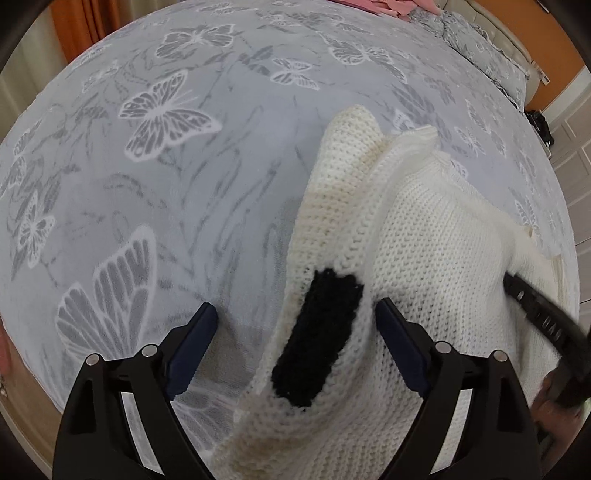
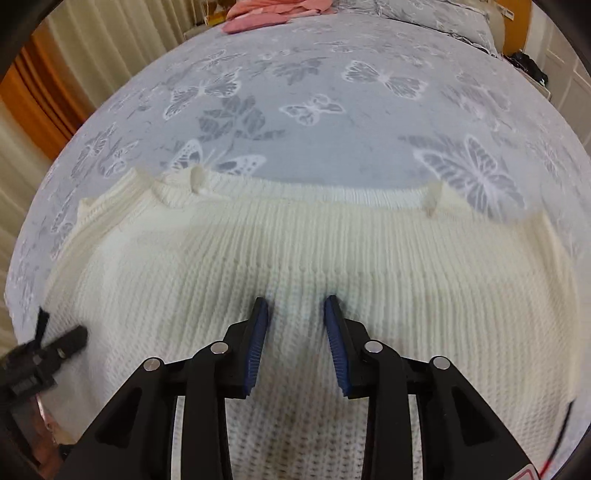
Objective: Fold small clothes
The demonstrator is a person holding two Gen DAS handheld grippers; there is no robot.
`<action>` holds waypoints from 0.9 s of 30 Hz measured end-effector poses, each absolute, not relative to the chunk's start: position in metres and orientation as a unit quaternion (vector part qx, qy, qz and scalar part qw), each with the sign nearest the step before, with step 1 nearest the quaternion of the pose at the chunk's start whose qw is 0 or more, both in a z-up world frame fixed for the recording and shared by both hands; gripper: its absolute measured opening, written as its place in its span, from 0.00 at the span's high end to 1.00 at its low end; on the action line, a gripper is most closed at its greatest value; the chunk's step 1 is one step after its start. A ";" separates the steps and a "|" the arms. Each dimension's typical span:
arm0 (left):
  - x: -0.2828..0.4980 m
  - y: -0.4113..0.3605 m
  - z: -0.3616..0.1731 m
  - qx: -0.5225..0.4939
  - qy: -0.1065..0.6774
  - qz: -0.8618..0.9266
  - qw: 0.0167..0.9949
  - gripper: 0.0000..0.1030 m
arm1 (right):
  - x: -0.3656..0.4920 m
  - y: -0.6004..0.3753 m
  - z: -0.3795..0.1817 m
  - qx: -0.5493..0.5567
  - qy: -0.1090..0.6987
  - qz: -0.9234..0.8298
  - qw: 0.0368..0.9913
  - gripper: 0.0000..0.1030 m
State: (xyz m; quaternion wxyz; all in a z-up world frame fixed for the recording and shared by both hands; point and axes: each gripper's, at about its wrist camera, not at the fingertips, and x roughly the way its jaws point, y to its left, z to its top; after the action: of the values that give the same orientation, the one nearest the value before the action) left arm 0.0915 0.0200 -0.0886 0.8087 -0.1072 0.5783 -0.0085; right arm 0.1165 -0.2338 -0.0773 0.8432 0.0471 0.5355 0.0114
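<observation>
1. Grey butterfly-print bedspread [image 2: 332, 122] fills both views, with a pink garment [image 2: 266, 16] at the top of the right wrist frame and orange curtains [image 1: 79, 26] at the upper left of the left wrist frame.
2. The cream knitted sweater with a black patch [image 2: 295, 251] lies spread across the lower half of my right view; in the left view its folded-over flap, patch [image 1: 317, 336] showing, runs from lower centre toward the upper right.
3. My left gripper [image 1: 297, 312] is spread wide around that flap, gripping nothing.
4. My right gripper [image 2: 297, 304] sits narrowly parted, tips at the knit, nothing clamped.
5. I judge the side fold is in hand: I should close on the flap's edge only, lift low, and lay it straight while the right gripper pins the body.
</observation>
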 end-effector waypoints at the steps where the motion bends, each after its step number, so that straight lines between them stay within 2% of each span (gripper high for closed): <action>1: 0.092 0.019 -0.089 -0.105 0.578 -0.007 0.809 0.17 | 0.116 -0.234 -0.072 0.048 0.535 0.013 0.843 0.70; 8: 0.094 0.020 -0.091 -0.112 0.579 -0.002 0.808 0.14 | 0.084 -0.245 -0.052 0.113 0.514 0.035 0.850 0.70; 12: 0.095 0.020 -0.092 -0.113 0.580 0.000 0.807 0.12 | 0.088 -0.232 -0.077 0.089 0.549 0.043 0.830 0.69; 19: 0.097 0.021 -0.094 -0.120 0.579 0.002 0.806 0.10 | 0.082 -0.221 -0.084 0.052 0.535 0.039 0.843 0.65; 21: 0.097 0.021 -0.092 -0.127 0.571 -0.014 0.811 0.22 | 0.082 -0.224 -0.085 0.060 0.530 0.045 0.845 0.65; 22: 0.096 0.020 -0.090 -0.139 0.563 -0.037 0.814 0.52 | 0.083 -0.228 -0.086 0.065 0.527 0.049 0.846 0.65; 23: 0.095 0.019 -0.086 -0.156 0.556 -0.070 0.813 0.73 | 0.083 -0.229 -0.087 0.068 0.524 0.051 0.848 0.65; 27: 0.086 0.002 -0.050 -0.163 0.525 -0.102 0.829 0.79 | 0.080 -0.230 -0.087 0.068 0.513 0.056 0.854 0.65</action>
State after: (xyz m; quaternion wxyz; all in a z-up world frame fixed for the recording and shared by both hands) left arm 0.0859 0.0022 -0.0498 0.8292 -0.1635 0.5248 -0.1015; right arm 0.0804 -0.2297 -0.0869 0.8541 0.0683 0.5126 0.0558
